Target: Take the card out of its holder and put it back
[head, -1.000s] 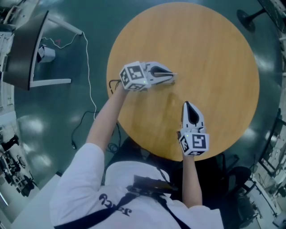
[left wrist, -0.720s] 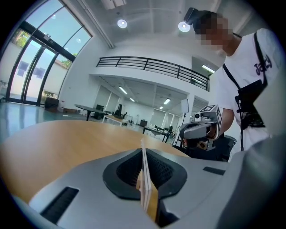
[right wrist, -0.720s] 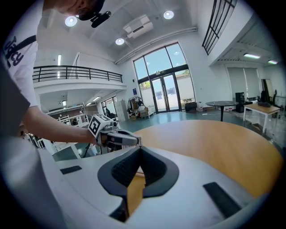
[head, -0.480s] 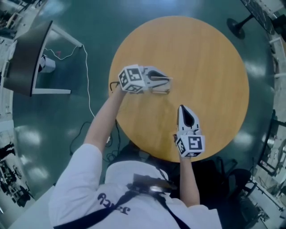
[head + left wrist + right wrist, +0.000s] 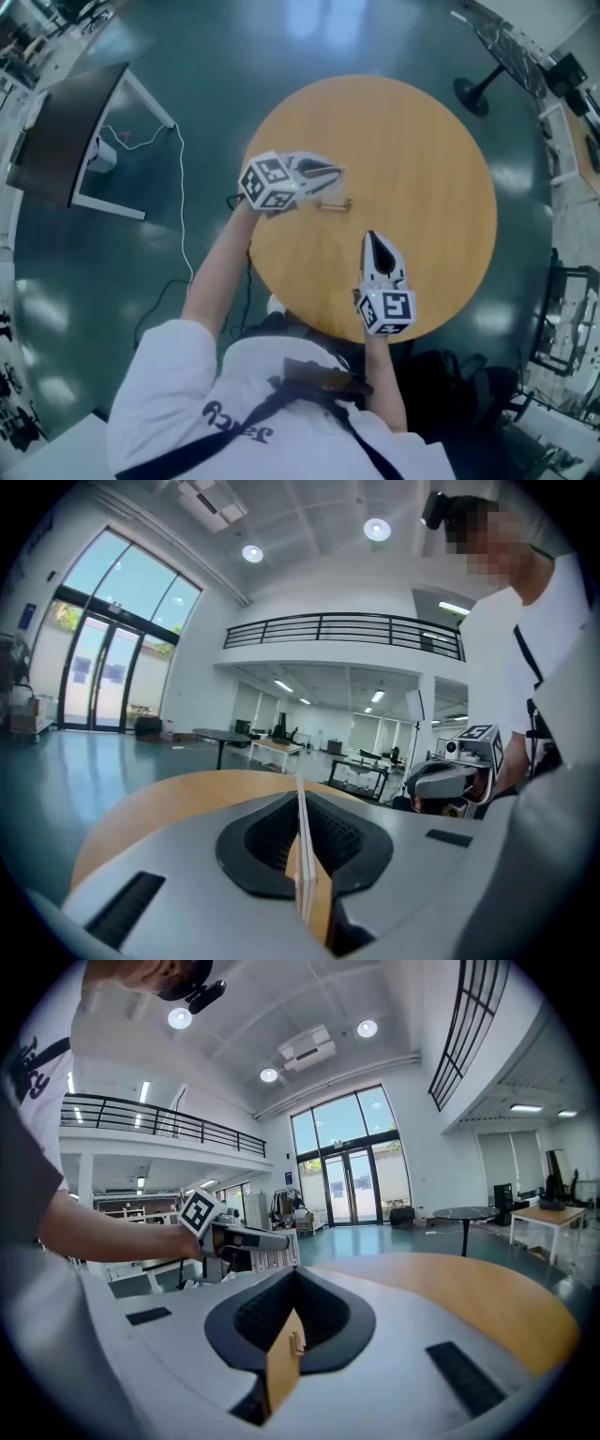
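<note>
Teal floor (image 5: 216, 56): glossy, lying all round the bench, with a white cable (image 5: 183, 178) trailing across it at the left.
Wood bench (image 5: 422, 159): round, with a light brown top that carries only the holder.
Person: wears a white shirt (image 5: 178, 394) with a dark strap, one arm reaching out to each pair of tongs.
Dark panel (image 5: 66, 131): flat, mounted on a white frame, standing on the floor well apart from the bench at the left.
Left tongs (image 5: 337, 172): over the left part of the bench, marker cube toward the person, jaws clamped on the card.
Right tongs (image 5: 367, 236): nearer the person, tips pointing toward the holder, jaws together with nothing gripped.
Card (image 5: 301, 846): thin and pale, seen edge-on between the left jaws in the left gripper view. In the right gripper view it stands upright, white with dark lines, reaching past the tips and out of the holder.
Holder (image 5: 335, 202): small and pale, on the bench top just beside the left tongs' tips, between the two pairs of tongs. It is too small to show detail.
</note>
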`<state>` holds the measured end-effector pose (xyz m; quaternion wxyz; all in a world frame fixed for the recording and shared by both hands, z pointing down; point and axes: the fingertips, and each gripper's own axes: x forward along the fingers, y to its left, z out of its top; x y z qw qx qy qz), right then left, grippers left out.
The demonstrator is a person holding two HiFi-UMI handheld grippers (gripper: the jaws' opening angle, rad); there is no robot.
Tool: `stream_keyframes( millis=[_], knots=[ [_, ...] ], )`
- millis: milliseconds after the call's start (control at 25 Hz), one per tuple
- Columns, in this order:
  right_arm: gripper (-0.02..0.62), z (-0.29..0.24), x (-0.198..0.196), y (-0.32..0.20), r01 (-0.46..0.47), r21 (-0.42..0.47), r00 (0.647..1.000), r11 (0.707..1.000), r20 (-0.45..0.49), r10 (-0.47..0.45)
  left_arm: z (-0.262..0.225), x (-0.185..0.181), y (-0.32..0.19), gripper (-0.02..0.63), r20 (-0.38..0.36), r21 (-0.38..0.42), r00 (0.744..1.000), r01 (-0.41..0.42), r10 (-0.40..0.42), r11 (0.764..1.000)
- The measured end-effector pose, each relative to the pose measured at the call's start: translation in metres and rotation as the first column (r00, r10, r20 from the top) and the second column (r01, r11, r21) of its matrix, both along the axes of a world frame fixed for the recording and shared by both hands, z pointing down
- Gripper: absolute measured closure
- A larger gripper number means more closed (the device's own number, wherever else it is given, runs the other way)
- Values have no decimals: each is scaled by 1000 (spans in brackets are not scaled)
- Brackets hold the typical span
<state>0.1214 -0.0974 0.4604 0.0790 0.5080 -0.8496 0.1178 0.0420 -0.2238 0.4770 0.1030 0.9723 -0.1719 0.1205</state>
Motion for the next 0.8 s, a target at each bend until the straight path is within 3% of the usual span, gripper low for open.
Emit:
stream_keyframes(
  millis=[120, 320, 520, 800],
  knots=[
    [574, -12, -6, 3, -11, 30, 1000, 999, -2, 11, -7, -25, 6, 577, 25, -3, 990, 137, -137, 991],
    [574, -31, -28, 9, 19, 78, 1000, 997, -27, -17, -33, -62, 28, 577, 40, 56, 948, 313, -316, 948],
    [574, -39, -50, 12, 40, 88, 998, 995, -45, -36, -40, -95, 41, 577, 66, 21, 850, 523, -523, 852],
    [574, -72, -70, 15, 41, 154, 998, 987, -48, -34, -61, -113, 69, 577, 8, 105, 756, 651, -655, 752]
  ],
)
